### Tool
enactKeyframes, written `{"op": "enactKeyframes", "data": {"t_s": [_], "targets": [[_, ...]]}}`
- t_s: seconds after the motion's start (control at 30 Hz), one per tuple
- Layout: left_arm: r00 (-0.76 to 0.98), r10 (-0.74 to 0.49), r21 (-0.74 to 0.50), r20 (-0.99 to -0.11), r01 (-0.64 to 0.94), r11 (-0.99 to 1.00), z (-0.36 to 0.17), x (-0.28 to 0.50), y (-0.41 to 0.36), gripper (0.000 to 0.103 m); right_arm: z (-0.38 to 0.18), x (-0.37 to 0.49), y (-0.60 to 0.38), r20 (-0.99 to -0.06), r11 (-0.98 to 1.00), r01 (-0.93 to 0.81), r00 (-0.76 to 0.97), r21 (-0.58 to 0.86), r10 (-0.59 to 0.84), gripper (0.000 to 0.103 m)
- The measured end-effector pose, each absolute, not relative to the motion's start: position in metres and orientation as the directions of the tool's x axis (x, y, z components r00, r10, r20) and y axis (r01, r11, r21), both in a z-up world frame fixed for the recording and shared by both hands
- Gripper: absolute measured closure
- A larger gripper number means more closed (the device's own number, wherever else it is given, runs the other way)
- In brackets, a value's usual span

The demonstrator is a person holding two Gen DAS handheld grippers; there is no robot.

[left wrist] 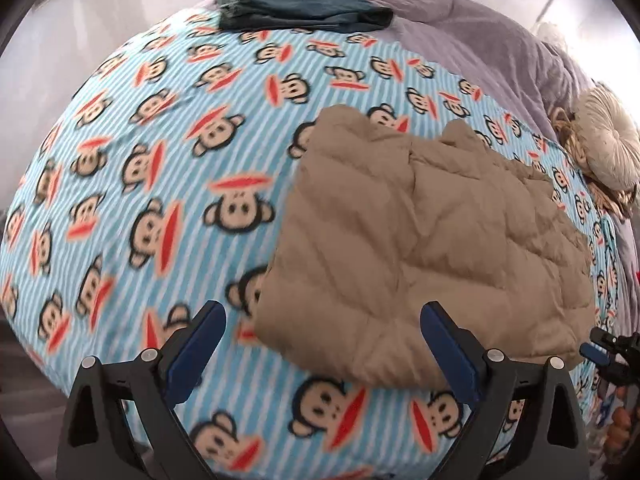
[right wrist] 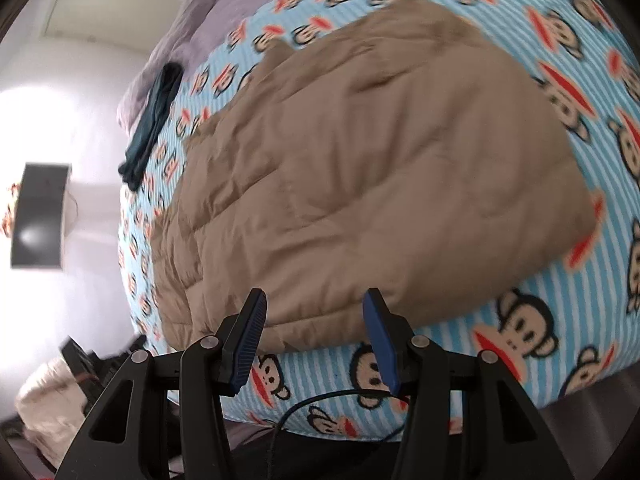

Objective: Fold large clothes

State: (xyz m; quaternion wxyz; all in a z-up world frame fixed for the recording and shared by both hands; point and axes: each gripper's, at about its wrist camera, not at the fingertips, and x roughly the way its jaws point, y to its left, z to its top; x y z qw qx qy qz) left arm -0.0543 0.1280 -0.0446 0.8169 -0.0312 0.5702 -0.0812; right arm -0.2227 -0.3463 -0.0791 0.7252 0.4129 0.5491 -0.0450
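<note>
- Left gripper point(left wrist: 324, 326), lower centre of the left wrist view: jaws spread wide, nothing between the blue pads; the tan edge below lies on the bed, not pinched.
- Right gripper point(right wrist: 314, 320), lower centre of the right wrist view: jaws parted about halfway, pads clear of cloth, holding nothing. It also shows as a small black-and-blue shape at the far right edge of the left view.
- Quilted tan jacket point(left wrist: 432, 248): folded into a rough rectangle, lying flat on the bed; right of centre in the left view, filling the middle of the right view point(right wrist: 360, 168). Puffy, stitched in channels, matte fabric, near edge rounded and thick.
- Monkey-print sheet point(left wrist: 160, 160): light-blue and white stripes with cartoon monkey faces and red mouths; fleecy look, blurred in places.
- Dark teal garment point(left wrist: 304, 12): folded flat, top of the left view, well apart from the jacket, at the sheet's far edge.
- Lilac duvet point(left wrist: 500, 40): bunched along the top and upper right, soft folds.
- Cream ribbed cushion or plush point(left wrist: 608, 140): right edge, cut off by the frame; what it is I cannot tell.
- Thin dark cable point(right wrist: 320, 400): loops below the right gripper's fingers.
- Dark rectangular object point(right wrist: 38, 216): left of the right view, glossy, unidentified.
- Pale bundle, lower left of the right view, partly hidden by the gripper body.
</note>
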Motion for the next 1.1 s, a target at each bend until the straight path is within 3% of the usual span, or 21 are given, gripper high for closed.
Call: {"op": "enactKeyframes", "data": {"t_s": [0.07, 0.23, 0.33, 0.6, 0.67, 0.73, 0.8, 0.87, 0.9, 1.0, 1.03, 1.1], "targets": [[0.310, -0.177, -0.152, -0.934, 0.104, 0.983, -0.055, -0.043, 0.126, 0.005, -0.077, -0.211, -0.336, -0.846, 0.692, 0.492, 0.370, 0.528, 0.383, 0.047], [0.254, -0.236, -0.207, -0.938, 0.135, 0.969, -0.078, -0.009, 0.128, 0.005, -0.078, -0.183, -0.314, -0.871, 0.744, 0.460, 0.333, 0.484, 0.360, 0.018], [0.241, -0.256, -0.227, -0.936, 0.143, 0.963, -0.091, 0.013, 0.135, 0.005, -0.073, -0.166, -0.301, -0.891, 0.793, 0.430, 0.344, 0.430, 0.296, 0.016], [0.056, -0.541, -0.523, -0.839, 0.188, 0.831, -0.145, 0.077, 0.152, 0.005, -0.081, -0.127, -0.281, -0.911, 0.839, 0.383, 0.299, 0.387, 0.285, 0.016], [-0.016, -0.601, -0.591, -0.799, 0.202, 0.781, -0.160, 0.086, 0.144, 0.005, -0.084, -0.120, -0.280, -0.909, 0.836, 0.386, 0.307, 0.389, 0.281, 0.025], [-0.064, -0.609, -0.606, -0.790, 0.234, 0.761, -0.174, 0.091, 0.131, 0.005, -0.088, -0.113, -0.280, -0.913, 0.841, 0.389, 0.311, 0.377, 0.265, 0.066], [-0.082, -0.612, -0.610, -0.787, 0.257, 0.750, -0.182, 0.093, 0.121, 0.005, -0.094, -0.105, -0.280, -0.912, 0.840, 0.390, 0.313, 0.377, 0.264, 0.082], [-0.097, -0.617, -0.617, -0.781, 0.267, 0.740, -0.186, 0.095, 0.114, 0.005, -0.098, -0.097, -0.278, -0.903, 0.843, 0.372, 0.335, 0.388, 0.268, 0.085], [-0.102, -0.616, -0.617, -0.781, 0.274, 0.737, -0.186, 0.095, 0.112, 0.007, -0.101, -0.093, -0.277, -0.903, 0.852, 0.360, 0.342, 0.381, 0.259, 0.085], [-0.166, -0.690, -0.707, -0.705, 0.244, 0.664, -0.182, 0.092, 0.105, 0.070, -0.110, -0.078, -0.273, -0.908, 0.876, 0.335, 0.354, 0.346, 0.224, 0.086], [-0.165, -0.710, -0.728, -0.684, 0.221, 0.650, -0.178, 0.091, 0.103, 0.078, -0.113, -0.074, -0.274, -0.908, 0.877, 0.336, 0.357, 0.344, 0.219, 0.086], [-0.153, -0.720, -0.732, -0.678, 0.231, 0.641, -0.164, 0.088, 0.096, 0.080, -0.120, -0.065, -0.276, -0.907, 0.874, 0.346, 0.363, 0.342, 0.211, 0.086]]}}
